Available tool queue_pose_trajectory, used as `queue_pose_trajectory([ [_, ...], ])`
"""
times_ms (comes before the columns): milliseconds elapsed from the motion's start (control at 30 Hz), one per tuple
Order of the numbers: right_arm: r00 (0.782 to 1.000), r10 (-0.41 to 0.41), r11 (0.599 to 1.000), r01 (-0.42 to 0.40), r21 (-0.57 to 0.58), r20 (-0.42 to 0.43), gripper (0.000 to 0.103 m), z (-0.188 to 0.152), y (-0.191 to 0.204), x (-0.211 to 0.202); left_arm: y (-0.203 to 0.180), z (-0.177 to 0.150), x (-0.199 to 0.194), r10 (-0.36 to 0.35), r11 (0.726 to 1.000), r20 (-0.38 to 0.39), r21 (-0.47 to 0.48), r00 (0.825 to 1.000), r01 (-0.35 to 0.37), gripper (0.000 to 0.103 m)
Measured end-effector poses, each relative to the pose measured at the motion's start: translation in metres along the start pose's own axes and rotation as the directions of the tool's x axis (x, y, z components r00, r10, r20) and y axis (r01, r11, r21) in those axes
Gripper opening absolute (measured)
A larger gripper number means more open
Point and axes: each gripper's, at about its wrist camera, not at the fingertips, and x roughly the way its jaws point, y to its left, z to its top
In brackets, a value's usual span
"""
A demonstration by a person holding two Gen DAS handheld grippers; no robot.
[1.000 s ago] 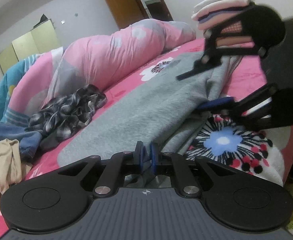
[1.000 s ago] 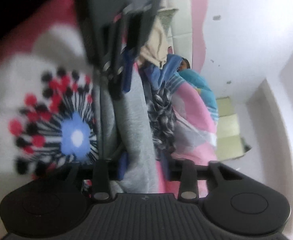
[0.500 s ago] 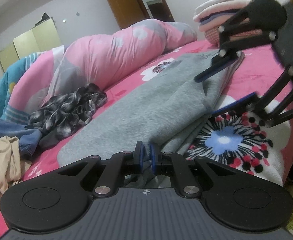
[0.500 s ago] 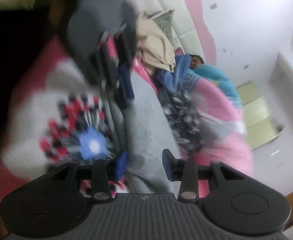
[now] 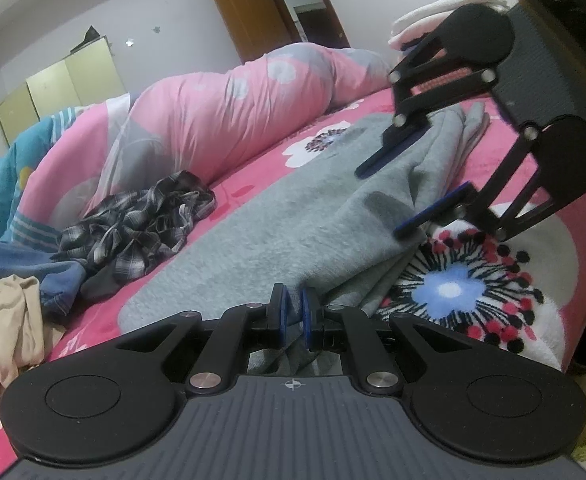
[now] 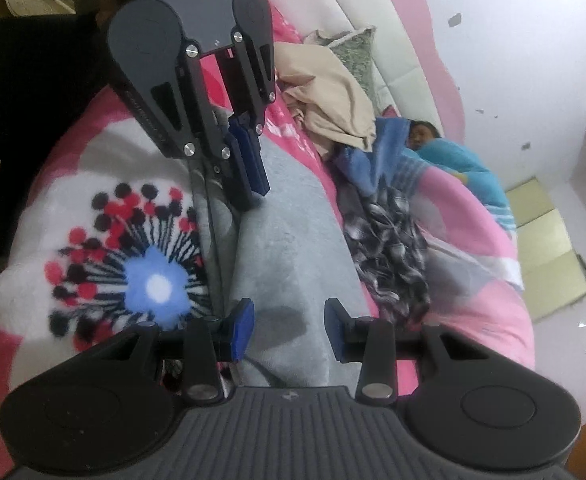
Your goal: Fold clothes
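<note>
The grey garment (image 5: 293, 220) lay stretched along the pink floral bedspread (image 5: 573, 216), running from six o'clock toward one o'clock. The left gripper (image 5: 292, 314) was pinching its near end. The right gripper (image 6: 289, 330) hung spread and empty above the middle. The fold looked half made — next, I judged, the right should grasp a free edge. At nine o'clock sat a plaid shirt (image 5: 141, 220).

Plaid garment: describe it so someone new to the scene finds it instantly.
On the pink floral bedsheet, look between the grey sweatshirt and the rolled pink duvet. The plaid garment lies crumpled there, the only black-and-white checked fabric; its neighbours are plain blue and beige.
</note>
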Motion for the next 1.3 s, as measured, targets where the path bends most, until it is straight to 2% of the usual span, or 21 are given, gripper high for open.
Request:
queue_pose_trajectory([
  [167,0.996,0.087,0.996,-0.088,0.023,0.011,0.041,0.003,-0.012,0.011,0.003,0.004,-0.001,0.003,1.0,0.019,-0.001,1.0,-0.003,0.007],
  [333,0.984,0.175,0.976,-0.174,0.133,-0.001,0.039,0.003,-0.031,0.021,0.006,0.008,-0.001,0.008,1.0,0.044,-0.012,0.999,-0.008,0.007],
  [400,0.981,0.193,0.964,-0.187,0.188,-0.012,0.02,0.004,-0.039,0.024,0.006,0.009,-0.001,0.009,1.0,0.048,-0.012,0.999,-0.009,0.006],
  [467,0.986,0.164,0.965,-0.156,0.211,-0.022,0.003,0.005,-0.043,0.025,0.007,0.009,-0.002,0.011,1.0,0.052,-0.014,0.999,-0.01,0.005],
  [600,0.999,0.03,0.982,-0.025,0.185,-0.023,0.002,0.01,-0.041,0.018,0.009,0.01,-0.006,0.013,1.0,0.061,-0.023,0.998,-0.012,0.005],
  [700,0.999,-0.016,0.992,0.02,0.127,-0.033,0.002,0.012,-0.03,0.017,0.011,0.011,-0.006,0.005,1.0,0.054,-0.029,0.999,-0.003,0.005],
  [767,0.999,-0.026,0.991,0.032,0.128,-0.043,0.002,0.012,-0.027,0.018,0.012,0.013,-0.007,-0.004,0.999,0.041,-0.046,0.999,0.006,0.008],
  [800,0.998,-0.03,0.99,0.036,0.133,-0.046,0.002,0.011,-0.026,0.019,0.013,0.014,-0.007,-0.009,0.998,0.035,-0.055,0.999,0.011,0.01],
  [867,0.998,-0.035,0.988,0.042,0.146,-0.048,0.002,0.01,-0.026,0.019,0.017,0.016,-0.01,-0.03,0.995,0.047,-0.096,0.998,0.035,0.026],
  [933,0.998,-0.035,0.987,0.041,0.156,-0.043,0.002,0.01,-0.027,0.021,0.021,0.02,-0.01,-0.051,0.99,0.061,-0.131,0.997,0.059,0.035],
  [1067,0.999,-0.034,0.985,0.039,0.165,-0.032,0.002,0.01,-0.027,0.021,0.012,0.03,0.001,-0.065,0.995,0.045,-0.077,0.997,0.069,0.039],
  [1200,0.999,-0.028,0.978,0.03,0.206,-0.017,0.002,0.01,-0.031,0.018,-0.003,0.033,0.024,-0.055,0.998,-0.005,0.02,0.998,0.055,0.038],
  [1267,1.0,-0.026,0.972,0.027,0.232,-0.006,0.003,0.008,-0.035,0.013,-0.005,0.032,0.031,-0.051,0.998,-0.021,0.037,0.998,0.052,0.022],
  [1300,1.0,-0.028,0.969,0.028,0.246,-0.005,0.004,0.006,-0.037,0.01,-0.004,0.032,0.033,-0.051,0.998,-0.023,0.032,0.998,0.052,0.019],
])
